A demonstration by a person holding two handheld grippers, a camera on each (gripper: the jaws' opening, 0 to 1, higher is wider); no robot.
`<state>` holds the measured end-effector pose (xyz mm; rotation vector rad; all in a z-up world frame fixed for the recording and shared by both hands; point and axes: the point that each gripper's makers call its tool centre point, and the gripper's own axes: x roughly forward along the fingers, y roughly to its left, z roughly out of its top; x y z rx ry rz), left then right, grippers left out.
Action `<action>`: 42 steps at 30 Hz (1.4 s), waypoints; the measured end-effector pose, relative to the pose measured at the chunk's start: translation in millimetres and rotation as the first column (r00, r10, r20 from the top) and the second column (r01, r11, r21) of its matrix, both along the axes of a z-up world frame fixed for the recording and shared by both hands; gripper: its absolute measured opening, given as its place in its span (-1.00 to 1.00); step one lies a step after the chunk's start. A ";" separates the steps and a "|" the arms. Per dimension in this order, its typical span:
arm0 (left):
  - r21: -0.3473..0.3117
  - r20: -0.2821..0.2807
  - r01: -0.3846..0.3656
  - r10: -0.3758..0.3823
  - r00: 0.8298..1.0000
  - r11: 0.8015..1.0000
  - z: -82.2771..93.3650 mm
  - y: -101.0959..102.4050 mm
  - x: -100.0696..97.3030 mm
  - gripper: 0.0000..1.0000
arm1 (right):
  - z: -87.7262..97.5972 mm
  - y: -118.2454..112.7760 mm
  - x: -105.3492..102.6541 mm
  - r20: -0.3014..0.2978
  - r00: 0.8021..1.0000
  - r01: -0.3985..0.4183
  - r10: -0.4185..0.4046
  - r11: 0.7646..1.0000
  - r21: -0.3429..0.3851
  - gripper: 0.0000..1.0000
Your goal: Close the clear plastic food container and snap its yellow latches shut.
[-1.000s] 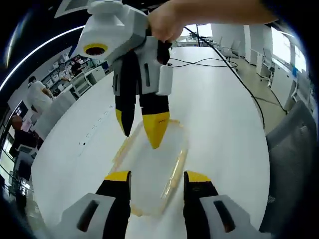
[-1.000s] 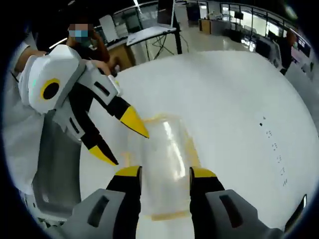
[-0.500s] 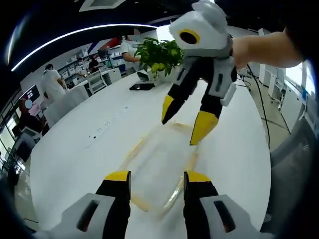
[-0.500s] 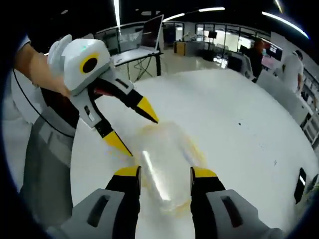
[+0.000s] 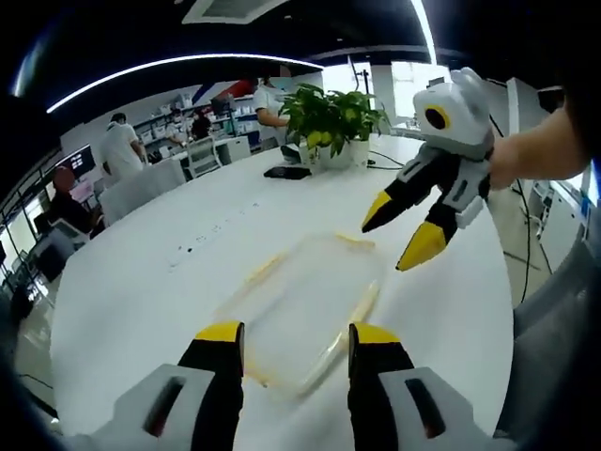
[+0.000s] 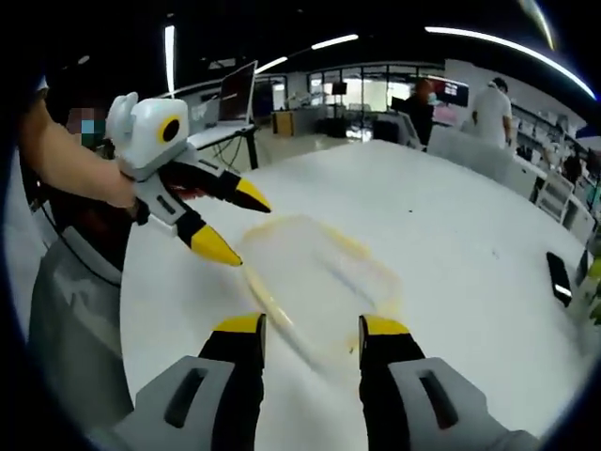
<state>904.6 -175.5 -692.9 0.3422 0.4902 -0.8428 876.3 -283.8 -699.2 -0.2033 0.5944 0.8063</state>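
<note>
Food container [image 5: 305, 315] flat on white table [image 5: 141, 291]; left claw [image 5: 291, 336] and right claw [image 6: 305, 326] both spread wide, holding nothing.

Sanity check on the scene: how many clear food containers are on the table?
1. The clear food container lies flat on the white table, just ahead of the left gripper, with the right gripper above its far corner.
</note>
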 end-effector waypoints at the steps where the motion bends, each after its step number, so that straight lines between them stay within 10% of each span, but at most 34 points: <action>1: -0.007 0.000 -0.014 0.014 1.000 1.000 -1.2 2.4 0.4 -0.24 | -2.2 -1.1 0.5 -0.001 1.000 0.010 -0.010 1.000 0.004 -0.25; 15: 0.003 -0.048 -0.100 0.100 0.994 0.995 -37.1 18.4 -9.6 -0.22 | -38.1 -11.6 5.2 -0.045 0.989 0.143 -0.141 0.989 0.037 -0.21; 42: 0.040 -0.075 -0.113 0.116 0.990 0.993 -58.7 14.4 -1.9 -0.39 | -63.4 -3.4 11.7 -0.027 0.994 0.107 -0.108 0.994 -0.017 -0.37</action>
